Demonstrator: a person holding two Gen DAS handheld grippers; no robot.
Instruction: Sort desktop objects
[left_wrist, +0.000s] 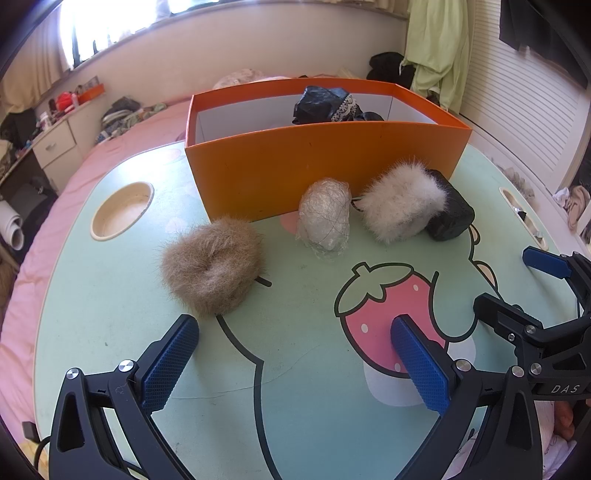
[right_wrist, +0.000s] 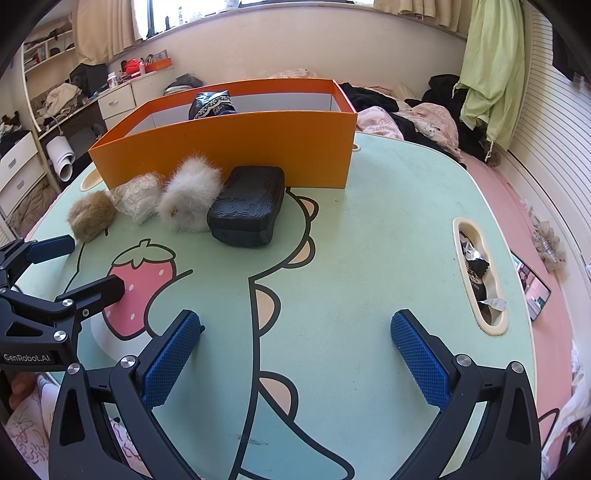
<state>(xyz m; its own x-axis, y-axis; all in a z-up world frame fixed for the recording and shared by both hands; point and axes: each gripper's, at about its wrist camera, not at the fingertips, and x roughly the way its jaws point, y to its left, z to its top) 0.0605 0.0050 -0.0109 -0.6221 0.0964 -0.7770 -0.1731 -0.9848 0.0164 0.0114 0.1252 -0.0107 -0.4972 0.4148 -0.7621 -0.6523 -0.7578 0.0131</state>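
An orange box (left_wrist: 317, 162) (right_wrist: 236, 147) stands at the back of the green cartoon table (left_wrist: 110, 295) (right_wrist: 388, 240), with a black bag with lace trim (left_wrist: 328, 103) (right_wrist: 212, 105) inside. In front of it lie a brown fluffy scrunchie (left_wrist: 212, 264) (right_wrist: 90, 216), a clear plastic-wrapped bundle (left_wrist: 325, 218) (right_wrist: 138, 197), a white fluffy piece (left_wrist: 402, 201) (right_wrist: 190, 194) and a black case (left_wrist: 452, 214) (right_wrist: 247, 206). My left gripper (left_wrist: 295, 354) (right_wrist: 88, 266) is open, just short of the brown scrunchie. My right gripper (right_wrist: 295, 354) (left_wrist: 517, 280) is open over bare table.
A round cup recess (left_wrist: 122, 210) sits at the table's left, and a slot recess (right_wrist: 480, 273) with wrappers at its right. A phone (right_wrist: 532, 291) lies on the pink bedding beyond the right edge. Drawers and clutter stand at the far left.
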